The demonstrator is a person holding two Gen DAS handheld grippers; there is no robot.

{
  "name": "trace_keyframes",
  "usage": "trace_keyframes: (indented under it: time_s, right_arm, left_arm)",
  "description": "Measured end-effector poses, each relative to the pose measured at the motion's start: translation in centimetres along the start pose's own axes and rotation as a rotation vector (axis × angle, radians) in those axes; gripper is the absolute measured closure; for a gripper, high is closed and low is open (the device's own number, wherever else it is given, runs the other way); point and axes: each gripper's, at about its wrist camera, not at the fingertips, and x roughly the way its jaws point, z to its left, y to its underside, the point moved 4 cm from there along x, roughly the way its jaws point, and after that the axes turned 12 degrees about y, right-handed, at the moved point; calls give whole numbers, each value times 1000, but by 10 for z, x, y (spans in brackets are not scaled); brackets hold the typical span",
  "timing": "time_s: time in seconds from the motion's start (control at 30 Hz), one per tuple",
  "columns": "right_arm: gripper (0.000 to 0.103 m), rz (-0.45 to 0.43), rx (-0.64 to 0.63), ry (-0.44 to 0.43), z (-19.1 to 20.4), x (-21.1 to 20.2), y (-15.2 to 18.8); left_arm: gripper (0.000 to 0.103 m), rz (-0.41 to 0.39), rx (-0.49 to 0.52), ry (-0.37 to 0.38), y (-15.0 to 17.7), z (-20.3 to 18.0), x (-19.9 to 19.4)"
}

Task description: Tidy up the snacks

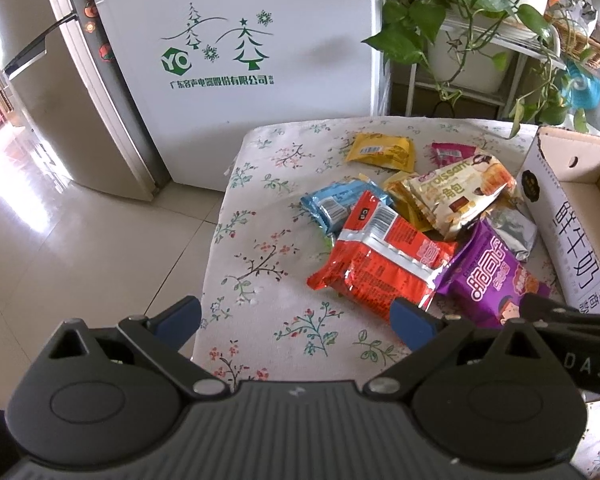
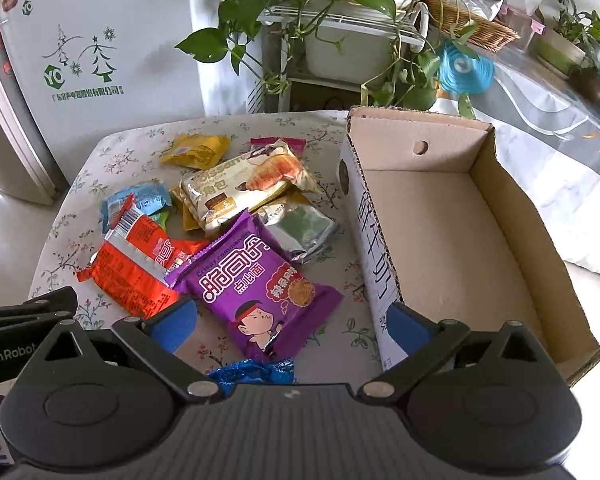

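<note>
Several snack packets lie in a heap on a floral-cloth table [image 1: 268, 216]: a red packet [image 1: 380, 260], a purple packet [image 2: 260, 292], a cream croissant packet [image 2: 244, 184], a yellow packet [image 1: 382, 152], a blue packet [image 1: 340, 204], a silver packet [image 2: 300, 228] and a small blue wrapper [image 2: 252, 372]. An open, empty cardboard box [image 2: 452, 232] stands to their right. My left gripper [image 1: 296, 320] is open above the table's near edge, beside the red packet. My right gripper [image 2: 292, 330] is open over the purple packet, its right finger by the box wall.
A white fridge [image 1: 236, 40] stands behind the table, with tiled floor [image 1: 80, 240] to the left. A plant rack with trailing leaves [image 2: 320, 32] is at the back. A wicker basket [image 2: 472, 24] and potted plants sit on a covered surface at the right.
</note>
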Motion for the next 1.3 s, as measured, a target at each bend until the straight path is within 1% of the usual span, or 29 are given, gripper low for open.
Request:
trace_keyframes:
  time_s: [0.53, 0.77, 0.97, 1.13, 1.3]
  right_arm:
    - [0, 6, 0, -1, 1, 3, 0]
    - [0, 8, -2, 2, 1, 3, 0]
    - [0, 9, -4, 0, 1, 4, 0]
    - [0, 6, -10, -21, -1, 3, 2]
    - [0, -10, 1, -99, -8, -3, 2]
  left_arm:
    - [5, 5, -12, 5, 1, 1, 3]
    - [9, 5, -11, 15, 2, -1, 3]
    - [9, 5, -8, 17, 2, -2, 3]
    - [8, 14, -20, 58, 3, -1, 4]
    - [8, -5, -59, 130, -2, 5, -1]
